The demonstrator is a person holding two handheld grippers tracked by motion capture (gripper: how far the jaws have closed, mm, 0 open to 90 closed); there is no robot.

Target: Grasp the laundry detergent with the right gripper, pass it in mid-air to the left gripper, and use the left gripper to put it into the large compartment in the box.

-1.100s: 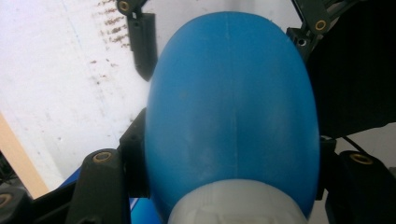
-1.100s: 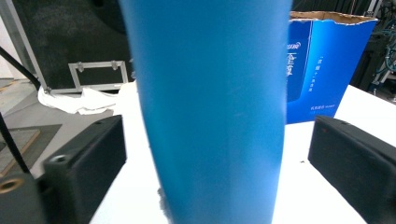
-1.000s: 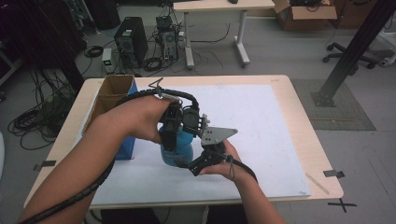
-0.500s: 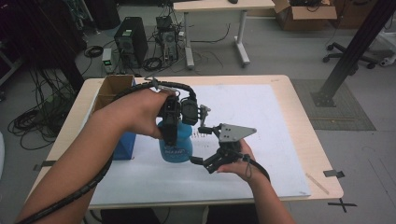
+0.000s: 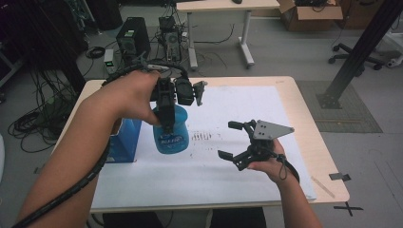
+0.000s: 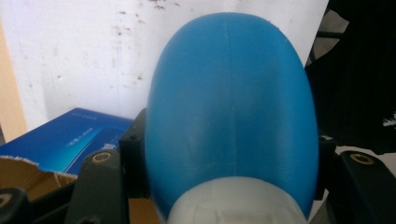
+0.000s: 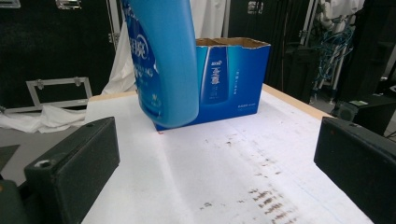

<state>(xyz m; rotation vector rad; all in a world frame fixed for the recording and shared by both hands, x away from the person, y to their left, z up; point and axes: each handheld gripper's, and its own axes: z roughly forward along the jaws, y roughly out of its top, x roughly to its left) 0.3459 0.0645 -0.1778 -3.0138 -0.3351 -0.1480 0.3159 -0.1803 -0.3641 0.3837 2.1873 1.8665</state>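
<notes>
Now left hand-held gripper [image 5: 167,124] pinching blue bottle [image 5: 171,130] at neck, bottle upright, lifted off surface [image 5: 228,166], box [image 5: 124,142] just beside on left; right hand-held gripper [image 5: 233,140] spread, empty, well apart to right

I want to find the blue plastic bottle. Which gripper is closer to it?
Left. The left gripper is clamped on the blue plastic bottle, gripping near its white cap. The right gripper stands open and apart, off to the bottle's right over the white paper.
</notes>
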